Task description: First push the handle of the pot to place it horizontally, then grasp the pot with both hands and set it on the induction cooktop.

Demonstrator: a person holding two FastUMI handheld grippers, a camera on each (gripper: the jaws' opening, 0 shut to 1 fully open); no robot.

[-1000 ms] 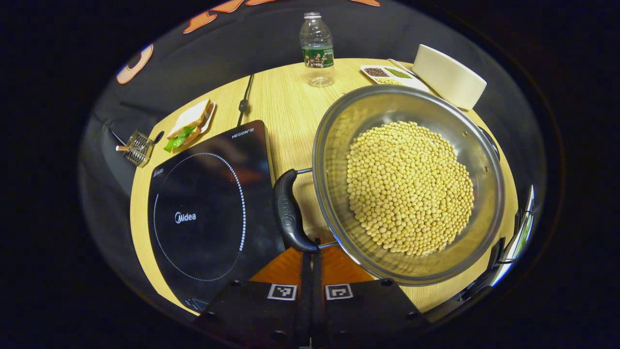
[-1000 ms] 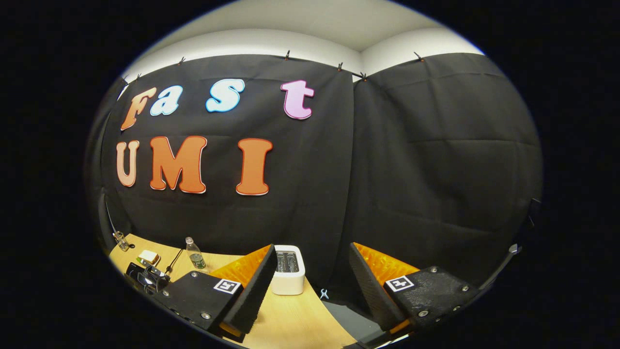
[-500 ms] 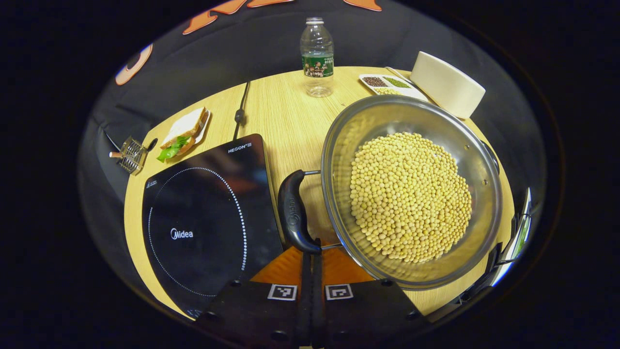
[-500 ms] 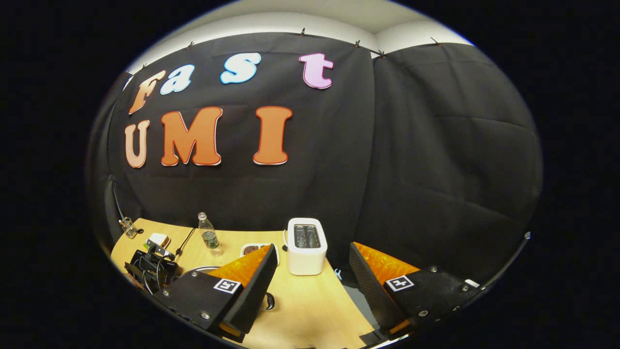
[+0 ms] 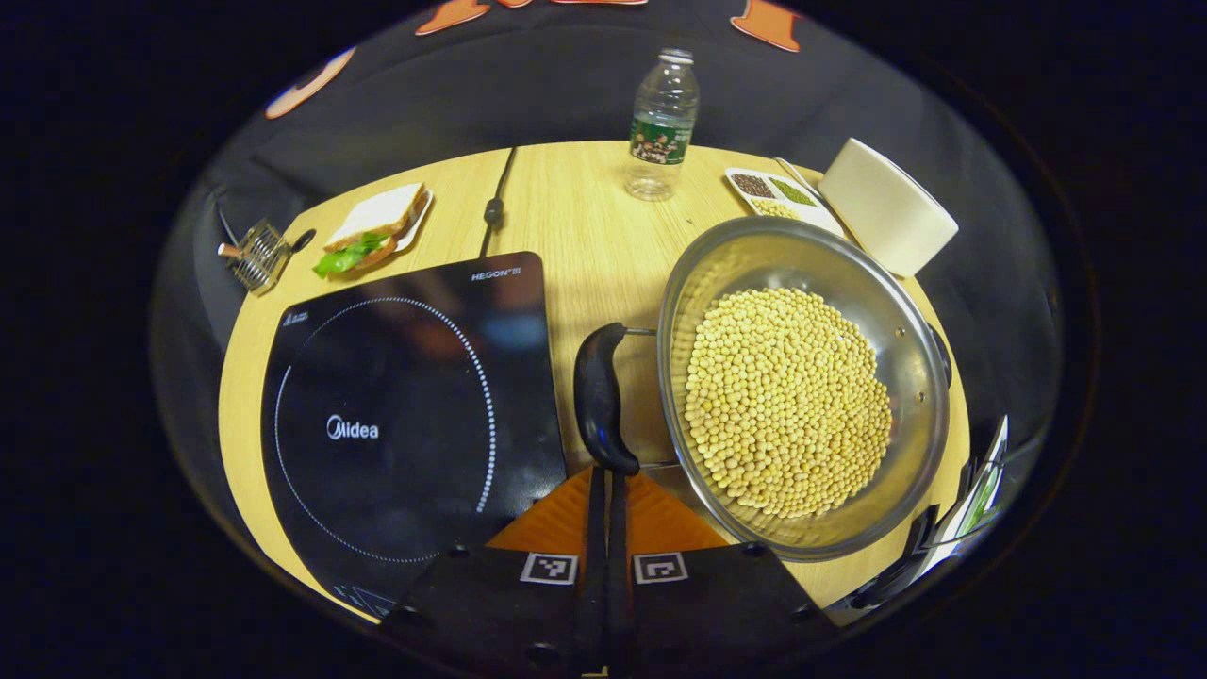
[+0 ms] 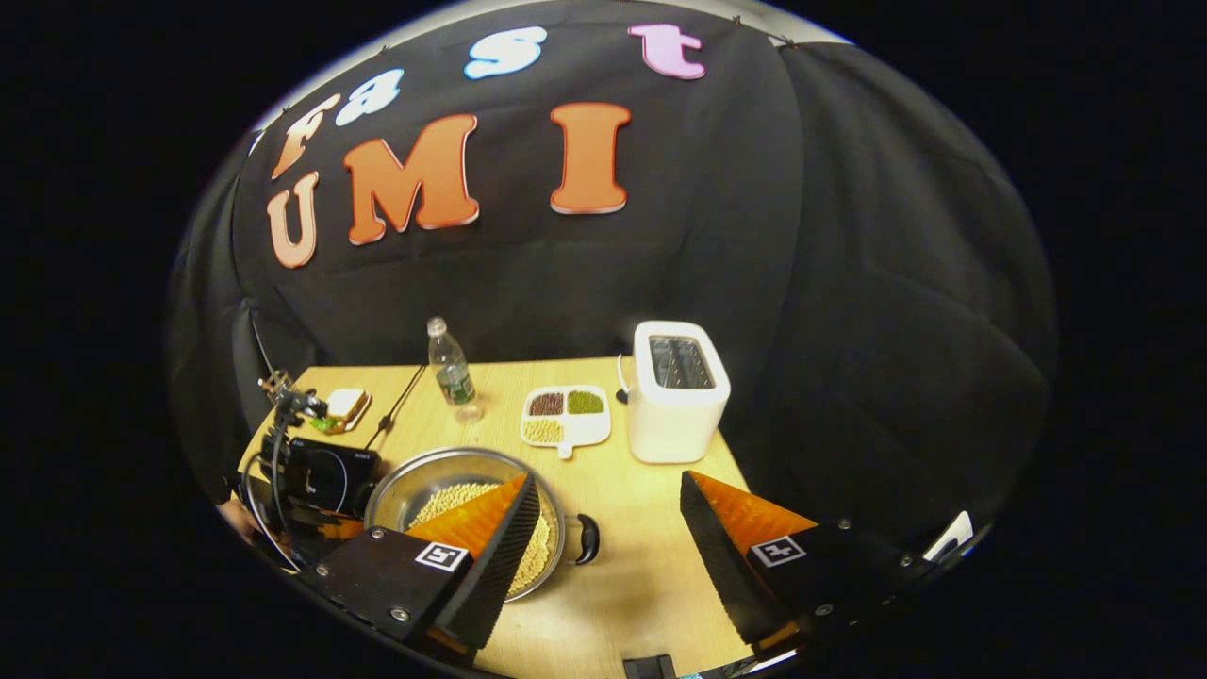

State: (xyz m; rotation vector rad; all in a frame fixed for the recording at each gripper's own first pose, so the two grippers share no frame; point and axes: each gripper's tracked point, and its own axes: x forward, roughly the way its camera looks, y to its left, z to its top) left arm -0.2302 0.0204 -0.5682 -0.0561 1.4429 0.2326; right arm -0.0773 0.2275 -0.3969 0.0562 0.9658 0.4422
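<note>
A steel pot (image 5: 754,259) filled with yellow beans stands on the wooden table, right of the black induction cooktop (image 5: 405,415). Its black near handle (image 5: 599,391) lies between pot and cooktop. My left gripper (image 5: 608,479) is shut with nothing between its fingers, and its tips touch the lower end of that handle. In the right gripper view the pot (image 6: 424,469) is at lower left, and its other black handle (image 6: 587,539) points toward my right gripper (image 6: 608,533), which hangs open above the table just short of it. Part of the pot is hidden behind its left finger (image 6: 495,552).
A water bottle (image 5: 663,123), a divided dish of grains (image 5: 773,193) and a white toaster (image 5: 886,203) stand behind the pot. A sandwich on a plate (image 5: 372,231) and a small wire rack (image 5: 253,259) sit at the far left. The cooktop's cord (image 5: 492,207) runs back.
The left gripper view has drawn back and turned a little; the near handle now sits more upright. My right gripper has tilted down, bringing the table, the pot and its far handle into sight.
</note>
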